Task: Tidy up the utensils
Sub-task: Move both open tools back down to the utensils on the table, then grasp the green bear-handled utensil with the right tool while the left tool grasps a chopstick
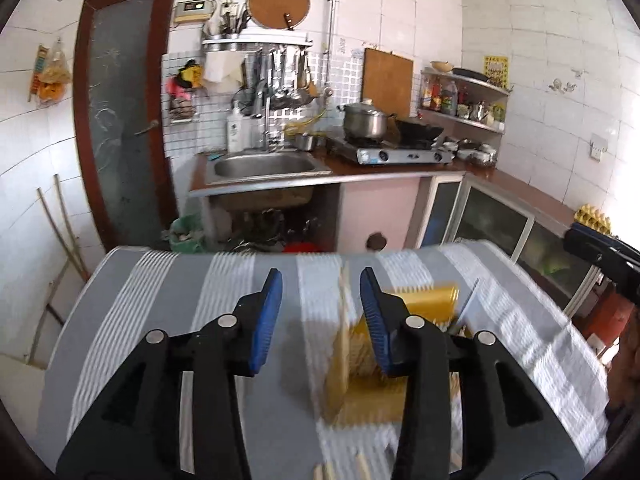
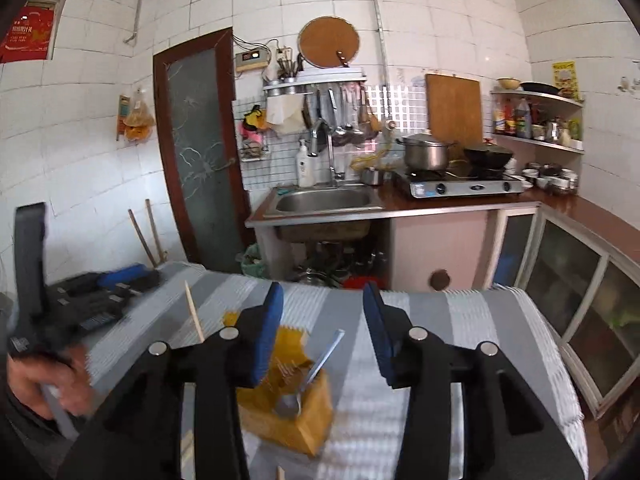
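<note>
Left wrist view: left gripper (image 1: 321,306) with blue pads spread apart, nothing between them, hovering over the bench (image 1: 140,300), which is covered in a grey-and-white striped cloth. Yellow utensil holder (image 1: 372,364) sits on the cloth just right of the gap, partly hidden behind the right-hand finger; picture blurred here. A light wooden chopstick (image 1: 345,312) stands upright at the holder's left side. More chopstick ends (image 1: 362,468) show at the bottom edge. Right gripper (image 1: 604,256) enters at the far right edge; its opening cannot be told from here. Sink (image 1: 264,166) and gas stove (image 1: 404,152) on the counter behind.

Right wrist view: right gripper (image 2: 323,312) pads wide apart, empty, above the cloth. Yellow utensil holder (image 2: 296,412) below and between the fingers, toward the left one. A metal spoon (image 2: 308,380) leans in it, bowl down, handle tilted up to the right. One chopstick (image 2: 195,312) stands tilted left of the holder. Left gripper (image 2: 80,300) at the left edge, blurred, with the person's hand (image 2: 44,384) on its handle.
</note>
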`<state>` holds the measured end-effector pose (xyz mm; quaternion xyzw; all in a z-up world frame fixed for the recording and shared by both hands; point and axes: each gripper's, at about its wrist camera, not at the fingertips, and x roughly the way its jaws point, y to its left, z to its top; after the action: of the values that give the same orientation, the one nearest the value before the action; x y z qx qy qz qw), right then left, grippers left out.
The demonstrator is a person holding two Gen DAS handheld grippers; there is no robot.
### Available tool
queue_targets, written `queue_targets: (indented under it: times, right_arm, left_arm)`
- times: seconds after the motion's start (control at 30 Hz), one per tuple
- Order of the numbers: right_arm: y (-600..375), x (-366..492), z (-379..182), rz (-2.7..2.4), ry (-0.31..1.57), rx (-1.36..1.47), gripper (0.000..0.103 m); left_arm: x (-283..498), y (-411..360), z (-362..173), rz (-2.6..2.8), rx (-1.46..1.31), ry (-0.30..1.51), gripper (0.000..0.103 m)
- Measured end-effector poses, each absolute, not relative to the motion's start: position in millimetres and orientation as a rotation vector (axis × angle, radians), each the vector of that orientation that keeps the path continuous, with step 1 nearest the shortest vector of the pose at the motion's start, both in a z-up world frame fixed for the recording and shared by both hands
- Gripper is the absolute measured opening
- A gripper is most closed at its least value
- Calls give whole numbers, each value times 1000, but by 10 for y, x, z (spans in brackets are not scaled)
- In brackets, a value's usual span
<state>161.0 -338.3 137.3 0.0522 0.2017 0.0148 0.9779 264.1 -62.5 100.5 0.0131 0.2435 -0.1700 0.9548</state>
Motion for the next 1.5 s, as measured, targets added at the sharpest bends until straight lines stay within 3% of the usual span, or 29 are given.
queue_targets:
  times: [0.27,0.53,1.1,1.3,1.5]
  right_arm:
    - [-3754,773,453,-39,554,206,40]
    - [-3734,221,-25,-37,633,233,40]
    - [-3457,803,-389,16,797,245,35]
    - [-3433,1058,-520,-36,861,245,22]
    - [-3417,1286,-592,-82,908,208,21]
  left_arm:
    - [1751,-152,417,-221,43,565,40]
    - [1121,-140,-169,-240,5,665,40]
    - [1715,-443,-714,-335,36,881,39]
    - [1938,-532,-863,-354,83,934,28]
    - [2098,-544,-940,-364,83,963,19]
